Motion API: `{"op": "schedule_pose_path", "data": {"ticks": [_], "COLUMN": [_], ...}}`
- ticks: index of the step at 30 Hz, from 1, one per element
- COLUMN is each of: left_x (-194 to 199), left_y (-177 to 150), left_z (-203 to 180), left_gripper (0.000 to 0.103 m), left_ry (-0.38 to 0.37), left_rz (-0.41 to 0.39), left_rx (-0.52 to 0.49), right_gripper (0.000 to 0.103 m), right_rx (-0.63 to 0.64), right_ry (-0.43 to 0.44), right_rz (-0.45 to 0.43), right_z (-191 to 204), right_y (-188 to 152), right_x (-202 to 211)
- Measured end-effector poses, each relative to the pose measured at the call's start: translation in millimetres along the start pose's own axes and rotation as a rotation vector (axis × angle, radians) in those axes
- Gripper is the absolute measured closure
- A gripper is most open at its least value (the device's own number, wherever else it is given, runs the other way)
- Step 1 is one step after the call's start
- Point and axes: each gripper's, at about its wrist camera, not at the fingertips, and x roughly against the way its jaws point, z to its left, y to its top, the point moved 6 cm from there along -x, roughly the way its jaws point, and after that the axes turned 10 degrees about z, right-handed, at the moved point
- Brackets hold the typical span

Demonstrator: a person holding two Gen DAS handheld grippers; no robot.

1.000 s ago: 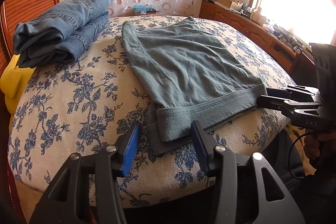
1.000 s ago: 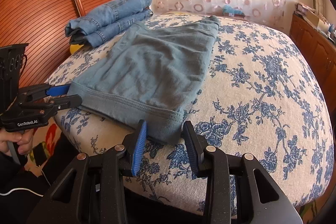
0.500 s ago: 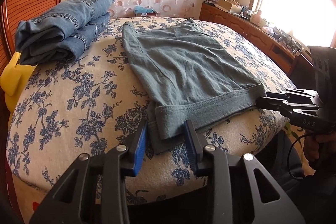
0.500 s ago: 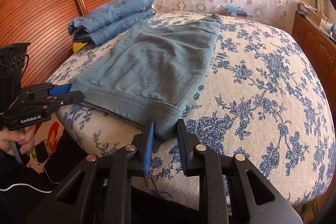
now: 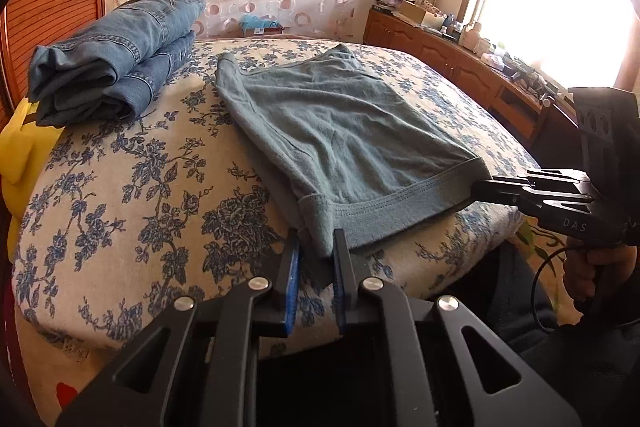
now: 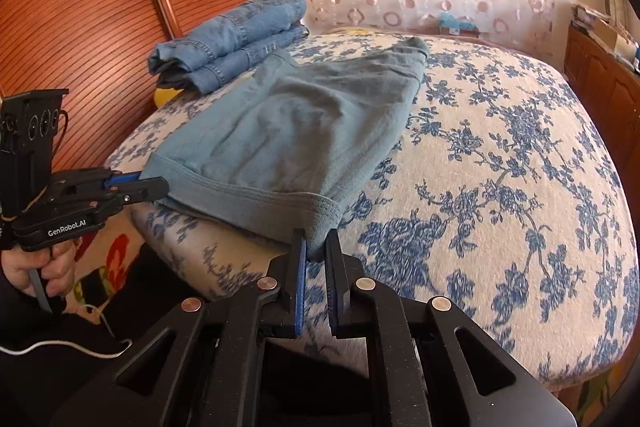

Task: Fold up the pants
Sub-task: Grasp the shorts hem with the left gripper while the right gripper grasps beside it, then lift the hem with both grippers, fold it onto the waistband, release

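Floral bed (image 5: 120, 187): grey-green pants (image 5: 340, 131) flat near front edge. Left gripper (image 5: 316, 259), right gripper (image 6: 316, 247) just closing, fingers pinching waistband corners. Soft, light, limp; sound holds.

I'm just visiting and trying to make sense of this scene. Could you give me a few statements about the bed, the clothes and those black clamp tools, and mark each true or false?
1. The grey-green knit pants lie spread flat on the blue-flowered bedspread. True.
2. The left gripper hangs wide open above bare bedspread. False: it is shut on one near corner of the pants' hem band.
3. The right gripper pinches the hem's other near corner. True.
4. The folded blue denim jeans sit on top of the pants. False: they are stacked apart, beside them, near the wooden slatted panel.
5. A hand holds the left gripper's handle. True.
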Motion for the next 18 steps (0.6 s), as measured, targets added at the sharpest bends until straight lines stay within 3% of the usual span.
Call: {"op": "schedule_pose_path", "data": {"ticks": [6, 18], "left_x": [12, 3], "left_y": [5, 90], "left_z": [-2, 18], "left_gripper": [0.092, 0.092], "left_ry": [-0.017, 0.019], "left_rz": [-0.026, -0.128], "left_rx": [0.009, -0.007], "right_gripper": [0.098, 0.098], "right_rx": [-0.010, 0.010], "right_ry": [0.037, -0.010], "right_rz": [-0.032, -0.142], "right_z": [5, -13], "right_y": [3, 77], "right_x": [18, 22]}}
